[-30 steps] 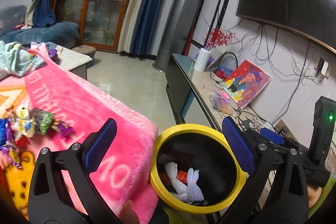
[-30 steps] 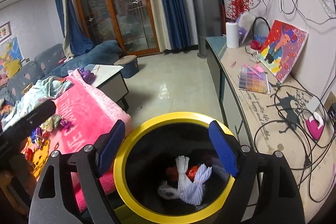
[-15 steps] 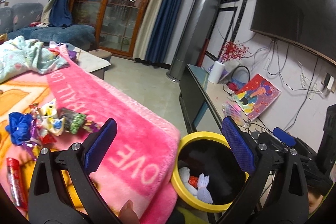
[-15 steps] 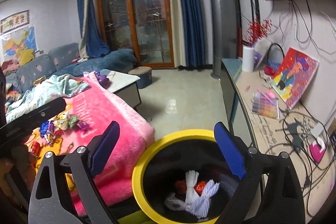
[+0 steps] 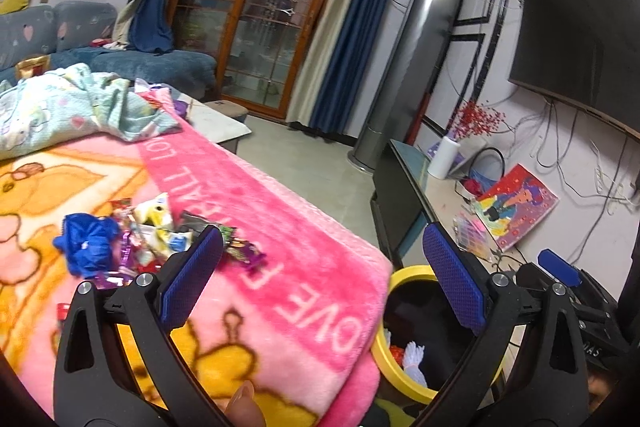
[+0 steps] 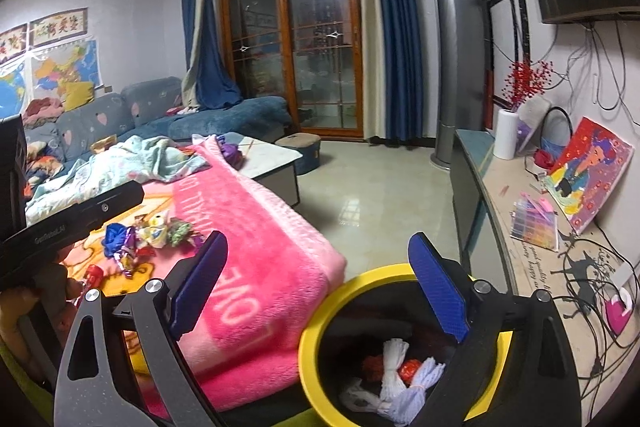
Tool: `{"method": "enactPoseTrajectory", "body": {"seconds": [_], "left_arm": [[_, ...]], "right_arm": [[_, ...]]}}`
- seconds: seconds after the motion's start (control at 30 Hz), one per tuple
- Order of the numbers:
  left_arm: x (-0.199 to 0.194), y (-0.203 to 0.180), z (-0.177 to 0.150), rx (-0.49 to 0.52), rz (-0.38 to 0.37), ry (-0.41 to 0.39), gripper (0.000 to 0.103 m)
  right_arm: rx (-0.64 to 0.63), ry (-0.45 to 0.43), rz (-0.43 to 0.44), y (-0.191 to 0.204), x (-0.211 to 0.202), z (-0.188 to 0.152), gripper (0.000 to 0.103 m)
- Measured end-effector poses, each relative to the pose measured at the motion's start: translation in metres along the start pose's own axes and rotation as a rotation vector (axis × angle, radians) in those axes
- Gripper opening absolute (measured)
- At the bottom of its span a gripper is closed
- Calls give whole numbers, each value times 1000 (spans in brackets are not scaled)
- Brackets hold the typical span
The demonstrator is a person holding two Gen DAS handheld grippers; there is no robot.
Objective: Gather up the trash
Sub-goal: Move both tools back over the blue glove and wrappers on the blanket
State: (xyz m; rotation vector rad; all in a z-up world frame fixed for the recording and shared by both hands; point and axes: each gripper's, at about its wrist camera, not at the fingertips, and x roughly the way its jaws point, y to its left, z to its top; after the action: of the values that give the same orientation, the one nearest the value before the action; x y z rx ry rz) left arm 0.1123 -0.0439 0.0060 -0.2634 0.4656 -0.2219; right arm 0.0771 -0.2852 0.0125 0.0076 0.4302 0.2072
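Pink blanket [image 5: 256, 235] holds wrappers [image 5: 152, 239]; both grippers [image 5: 320, 283] [image 6: 320, 287] gape empty; bin [image 6: 320, 339] seemingly holds tissue.

Both wrist views face forward, sharing pink blanket [image 5: 280, 235], yellow bin [image 6: 320, 331].

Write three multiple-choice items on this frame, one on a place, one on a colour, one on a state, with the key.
1. Where does the pile of wrappers lie?
A. on the pink blanket
B. on the floor
C. on the TV bench

2. What colour is the rim of the bin?
A. green
B. yellow
C. white

3. How do the jaws of the right tool stand?
A. clamped on a wrapper
B. shut and empty
C. wide apart and empty

Key: 1 A, the wrappers rest on the blanket's yellow and pink print. 2 B, a yellow ring tops the black inside. 3 C, the blue pads stand far apart with nothing between them.
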Motion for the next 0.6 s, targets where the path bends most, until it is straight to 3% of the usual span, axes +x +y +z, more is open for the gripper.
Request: {"method": "enactPoseTrajectory", "body": {"seconds": [0.6], "left_arm": [[-29, 68, 9, -98, 116, -47, 92]], "right_arm": [[-25, 33, 149, 78, 33, 10, 89]]}}
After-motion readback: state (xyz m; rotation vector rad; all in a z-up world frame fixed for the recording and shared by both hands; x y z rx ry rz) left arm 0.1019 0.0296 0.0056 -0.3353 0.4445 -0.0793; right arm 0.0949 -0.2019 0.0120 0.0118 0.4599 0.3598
